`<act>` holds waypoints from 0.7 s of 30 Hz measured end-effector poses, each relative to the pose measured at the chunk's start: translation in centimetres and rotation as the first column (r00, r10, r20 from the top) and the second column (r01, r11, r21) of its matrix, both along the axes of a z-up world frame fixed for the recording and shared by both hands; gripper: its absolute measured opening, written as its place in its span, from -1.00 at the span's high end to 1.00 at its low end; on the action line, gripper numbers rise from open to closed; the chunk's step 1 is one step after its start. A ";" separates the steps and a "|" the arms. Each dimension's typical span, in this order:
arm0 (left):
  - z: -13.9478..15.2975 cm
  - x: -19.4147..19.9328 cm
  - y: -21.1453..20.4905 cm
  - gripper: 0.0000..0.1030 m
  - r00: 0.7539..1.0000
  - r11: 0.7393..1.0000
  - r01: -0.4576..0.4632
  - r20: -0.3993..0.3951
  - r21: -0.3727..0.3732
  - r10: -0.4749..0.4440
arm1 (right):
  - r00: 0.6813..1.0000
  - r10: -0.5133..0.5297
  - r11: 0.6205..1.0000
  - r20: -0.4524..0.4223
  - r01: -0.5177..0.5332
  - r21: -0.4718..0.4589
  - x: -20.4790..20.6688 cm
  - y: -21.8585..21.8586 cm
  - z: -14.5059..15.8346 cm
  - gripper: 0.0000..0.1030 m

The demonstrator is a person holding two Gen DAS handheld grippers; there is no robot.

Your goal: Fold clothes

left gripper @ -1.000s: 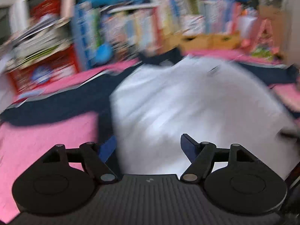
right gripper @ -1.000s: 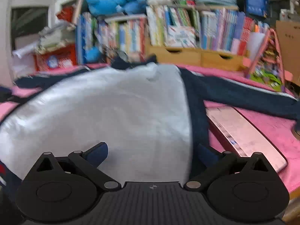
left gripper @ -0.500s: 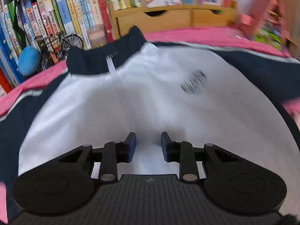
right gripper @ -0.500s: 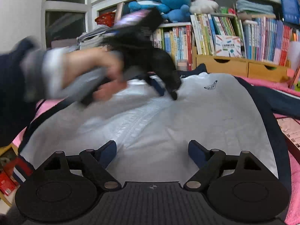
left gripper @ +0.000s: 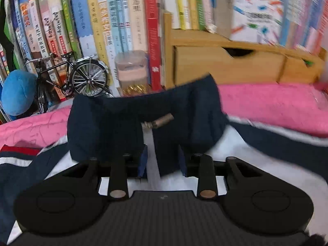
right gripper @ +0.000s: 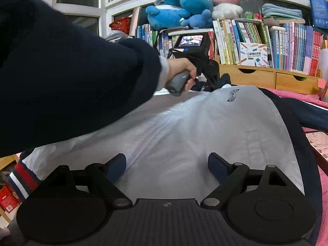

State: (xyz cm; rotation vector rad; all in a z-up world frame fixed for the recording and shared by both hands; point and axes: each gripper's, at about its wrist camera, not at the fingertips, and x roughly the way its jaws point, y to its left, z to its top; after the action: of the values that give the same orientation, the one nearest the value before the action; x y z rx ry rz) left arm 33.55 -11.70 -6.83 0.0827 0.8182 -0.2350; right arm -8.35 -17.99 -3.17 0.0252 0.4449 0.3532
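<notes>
Covering most of the pink-clothed table (right gripper: 324, 181), item one is the jacket (right gripper: 205, 127): white front panel face up, navy sleeves spread toward the left and right edges, striped red-white-navy cuff (right gripper: 22, 179) at the near left corner. Item two, the bookshelf (right gripper: 256, 43) along the far edge, topped with plush toys (right gripper: 184, 6). Item three, my left claw (left gripper: 163, 161), seen from the right wrist view gripped in a hand (right gripper: 182, 69) with a dark sleeve; its jaws stand narrowly parted, astride the jacket's navy collar (left gripper: 143, 123) and white zipper strip, and I cannot tell whether they pinch the cloth. Item four, my right claw (right gripper: 167, 164), released wide, over the jacket's hem at the near edge. Item five, a model bicycle (left gripper: 69, 75) beside the collar.
</notes>
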 end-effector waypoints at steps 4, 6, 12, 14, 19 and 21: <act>0.3 1.2 0.4 0.39 1.000 0.999 -0.017 0.000 -0.051 0.017 | 0.999 0.040 0.999 -0.021 -0.040 0.020 0.2 -0.5 0.3 -0.79; 1.2 -1.4 2.1 0.34 0.999 0.993 0.034 0.019 -0.115 -0.032 | 0.996 0.069 0.994 -0.054 -0.064 0.084 0.6 -2.5 1.2 -0.77; 2.1 -10.9 9.4 0.07 0.994 0.993 0.100 0.059 -0.055 -0.097 | 0.981 -0.193 0.968 -0.033 0.196 0.155 1.8 -14.6 6.1 -0.90; 1.7 -12.8 12.3 0.04 0.997 0.997 0.063 0.053 -0.036 -0.061 | 0.909 -0.417 0.903 -0.013 0.416 0.104 2.6 -20.4 7.1 -0.96; 0.6 -16.0 17.5 0.02 0.994 0.999 -0.044 0.096 -0.022 0.046 | 0.686 -0.722 0.682 -0.084 0.727 0.077 6.6 -33.6 7.3 -0.98; 0.6 -16.5 17.2 -0.25 0.993 0.999 -0.037 0.110 -0.014 0.038 | 0.616 -0.773 0.612 -0.154 0.787 0.077 8.8 -37.9 6.4 -0.98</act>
State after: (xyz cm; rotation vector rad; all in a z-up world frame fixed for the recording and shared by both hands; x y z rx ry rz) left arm 17.00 5.50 -6.19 0.0685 0.7079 -0.1978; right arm 0.42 -55.87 3.18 0.3730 0.4722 -0.5074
